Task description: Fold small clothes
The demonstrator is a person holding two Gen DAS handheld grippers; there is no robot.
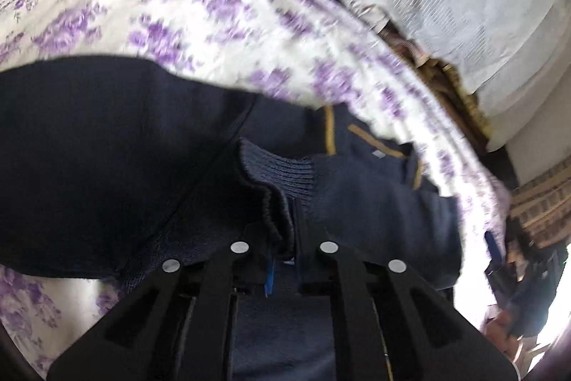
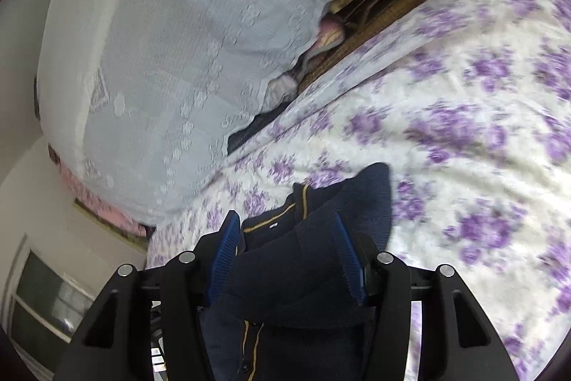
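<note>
Right wrist view: my right gripper [image 2: 289, 252] clamps the navy cardigan [image 2: 307, 259]; my left gripper [image 1: 282, 252] pinches its ribbed cuff [image 1: 282, 177] above the floral sheet [image 1: 178, 9].

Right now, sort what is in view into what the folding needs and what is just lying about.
For the job:
navy cardigan
left gripper, shut on its ribbed cuff
right gripper, fabric between its fingers
floral bedspread

Lying about:
white lace cover
pink cloth
brown patterned fabric
</note>
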